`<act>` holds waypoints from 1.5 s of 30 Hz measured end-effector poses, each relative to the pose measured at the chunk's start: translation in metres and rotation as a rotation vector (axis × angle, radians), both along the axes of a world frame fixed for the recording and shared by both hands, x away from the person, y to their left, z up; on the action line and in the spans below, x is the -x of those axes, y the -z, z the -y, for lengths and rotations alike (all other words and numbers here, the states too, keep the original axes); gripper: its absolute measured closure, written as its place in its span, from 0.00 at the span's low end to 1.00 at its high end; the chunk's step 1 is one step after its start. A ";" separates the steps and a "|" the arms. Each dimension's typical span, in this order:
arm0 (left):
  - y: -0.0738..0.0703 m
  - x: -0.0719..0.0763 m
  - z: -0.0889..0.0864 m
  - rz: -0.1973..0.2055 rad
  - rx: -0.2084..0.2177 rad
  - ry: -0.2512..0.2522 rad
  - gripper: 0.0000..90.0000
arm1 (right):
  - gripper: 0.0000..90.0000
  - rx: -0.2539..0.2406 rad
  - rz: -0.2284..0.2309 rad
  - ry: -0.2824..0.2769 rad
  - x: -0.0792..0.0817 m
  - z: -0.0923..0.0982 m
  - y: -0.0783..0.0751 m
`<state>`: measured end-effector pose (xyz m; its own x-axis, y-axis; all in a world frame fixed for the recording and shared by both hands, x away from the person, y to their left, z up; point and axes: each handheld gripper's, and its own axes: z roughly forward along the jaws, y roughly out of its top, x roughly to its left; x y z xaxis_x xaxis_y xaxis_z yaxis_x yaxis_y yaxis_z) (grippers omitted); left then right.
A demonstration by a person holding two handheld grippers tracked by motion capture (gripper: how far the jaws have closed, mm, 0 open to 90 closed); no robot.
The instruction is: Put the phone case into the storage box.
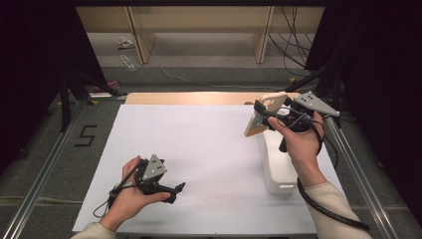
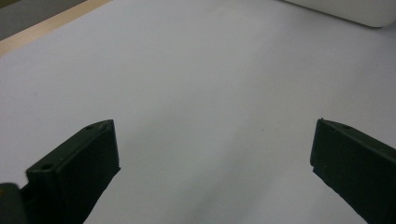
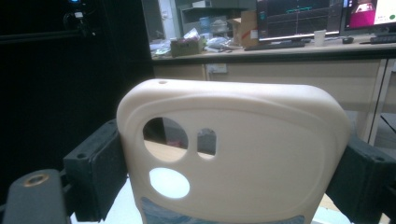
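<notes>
The cream phone case [image 3: 233,154] sits clamped between the two jaws of my right gripper [image 1: 263,115], its camera cut-outs facing my lens, its sides pressed by both pads; in the high view it hangs tilted in the air above the far right part of the white table [image 1: 199,149], over the far end of a white box [image 1: 273,164] lying beneath my right hand [image 1: 298,139]; my left gripper [image 1: 171,191] rests low near the table's near edge, well apart from the case, jaws spread wide with nothing between them.
</notes>
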<state>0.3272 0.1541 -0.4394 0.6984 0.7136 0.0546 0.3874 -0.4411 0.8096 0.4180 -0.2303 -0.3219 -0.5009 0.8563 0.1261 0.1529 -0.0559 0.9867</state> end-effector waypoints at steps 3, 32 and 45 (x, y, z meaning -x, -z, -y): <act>0.000 0.000 0.000 0.001 0.000 0.000 0.01 | 0.14 0.000 -0.003 0.003 0.000 0.001 0.000; -0.001 0.000 -0.001 0.000 0.008 -0.002 0.01 | 0.14 0.006 0.002 0.058 -0.002 0.014 -0.003; -0.002 0.000 0.000 0.001 0.010 -0.003 0.01 | 0.14 0.005 -0.004 0.078 -0.004 0.019 -0.004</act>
<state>0.3272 0.1543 -0.4378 0.6965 0.7159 0.0486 0.3876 -0.4323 0.8142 0.4215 -0.2489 -0.3179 -0.4323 0.8932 0.1235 0.1518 -0.0630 0.9864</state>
